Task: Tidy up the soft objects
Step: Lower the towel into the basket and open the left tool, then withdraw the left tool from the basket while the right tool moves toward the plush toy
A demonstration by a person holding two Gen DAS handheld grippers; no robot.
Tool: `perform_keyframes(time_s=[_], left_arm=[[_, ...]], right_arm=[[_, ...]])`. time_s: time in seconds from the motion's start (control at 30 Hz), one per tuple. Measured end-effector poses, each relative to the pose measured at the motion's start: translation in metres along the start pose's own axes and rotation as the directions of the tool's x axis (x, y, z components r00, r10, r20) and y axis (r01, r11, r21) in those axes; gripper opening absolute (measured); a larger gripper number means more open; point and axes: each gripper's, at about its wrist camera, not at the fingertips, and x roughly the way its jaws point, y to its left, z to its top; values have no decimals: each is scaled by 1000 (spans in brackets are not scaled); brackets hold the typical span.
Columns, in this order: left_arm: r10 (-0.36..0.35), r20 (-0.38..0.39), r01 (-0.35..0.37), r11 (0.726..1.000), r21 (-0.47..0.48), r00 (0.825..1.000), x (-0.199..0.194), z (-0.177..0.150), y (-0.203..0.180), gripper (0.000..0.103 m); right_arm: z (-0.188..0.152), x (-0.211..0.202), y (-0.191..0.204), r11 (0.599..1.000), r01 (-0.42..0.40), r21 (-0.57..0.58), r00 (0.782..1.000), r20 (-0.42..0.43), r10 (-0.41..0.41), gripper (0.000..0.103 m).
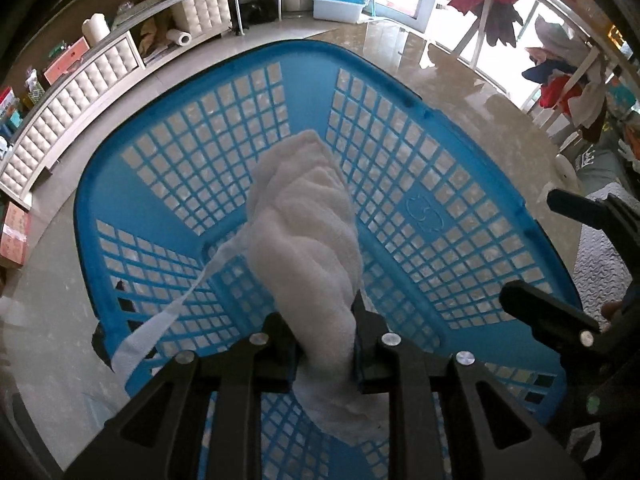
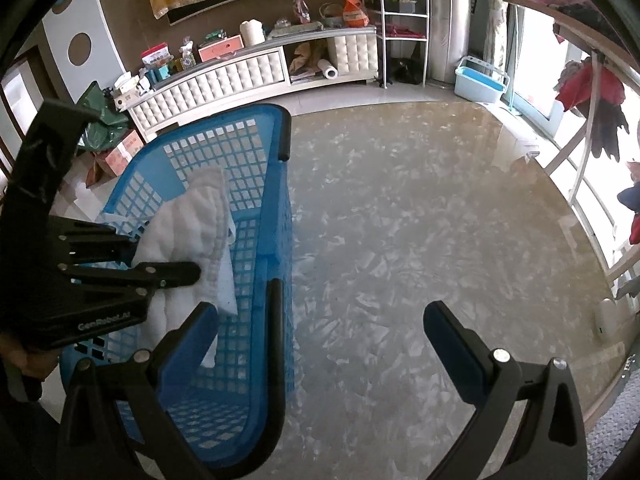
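Observation:
My left gripper (image 1: pixel 326 344) is shut on a white fluffy towel (image 1: pixel 308 224) and holds it over the inside of a blue plastic laundry basket (image 1: pixel 460 208). A thin white strip of the towel trails down to the left. In the right wrist view the towel (image 2: pixel 192 220) hangs inside the basket (image 2: pixel 276 152), with the left gripper (image 2: pixel 176 274) clamped on it. My right gripper (image 2: pixel 320 320) is open and empty, to the right of the basket over the floor; it also shows at the right edge of the left wrist view (image 1: pixel 560 264).
The basket stands on a glossy beige floor (image 2: pixel 400 220). A white padded low cabinet (image 2: pixel 224 76) with clutter runs along the far wall. A light blue tub (image 2: pixel 480 80) sits near the window. A clothes rack (image 2: pixel 592 100) with garments stands at right.

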Motion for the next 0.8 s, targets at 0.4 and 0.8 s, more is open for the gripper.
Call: perform_keyframes(time_s=[0.4,0.8], left_arm=[[15,45,-17,999,39,999,-9,-1,-10,59],[30,134,-31,999,11,990,-75,-29,-10,75]], right_arm=[[-1,-5,-3,1000,4,9,1000,-6,-4,103],[-2,-35,15,1000,12,-14,999,40,-12,103]])
